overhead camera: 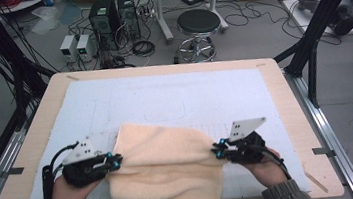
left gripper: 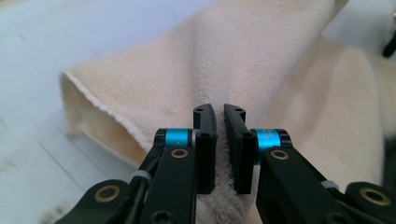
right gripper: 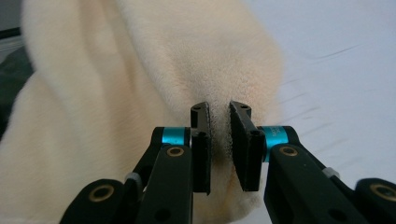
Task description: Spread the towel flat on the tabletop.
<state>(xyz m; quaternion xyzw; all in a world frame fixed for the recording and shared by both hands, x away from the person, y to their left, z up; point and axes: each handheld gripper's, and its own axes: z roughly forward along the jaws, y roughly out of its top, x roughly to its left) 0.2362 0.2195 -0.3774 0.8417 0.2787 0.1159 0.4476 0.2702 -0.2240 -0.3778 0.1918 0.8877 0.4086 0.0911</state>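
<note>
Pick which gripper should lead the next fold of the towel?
Neither clearly: left gripper and right gripper each pinch an opposite edge of the towel. Probably move both together.

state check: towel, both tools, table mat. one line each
towel: cream, rumpled and folded over, held at both sides, near edge hanging over the table's front
left tool: shut on the towel, fabric pinched between its jaws
right tool: shut on the towel, fabric pinched between its jaws
mat: white, lying flat on the wooden table, far half bare
</note>
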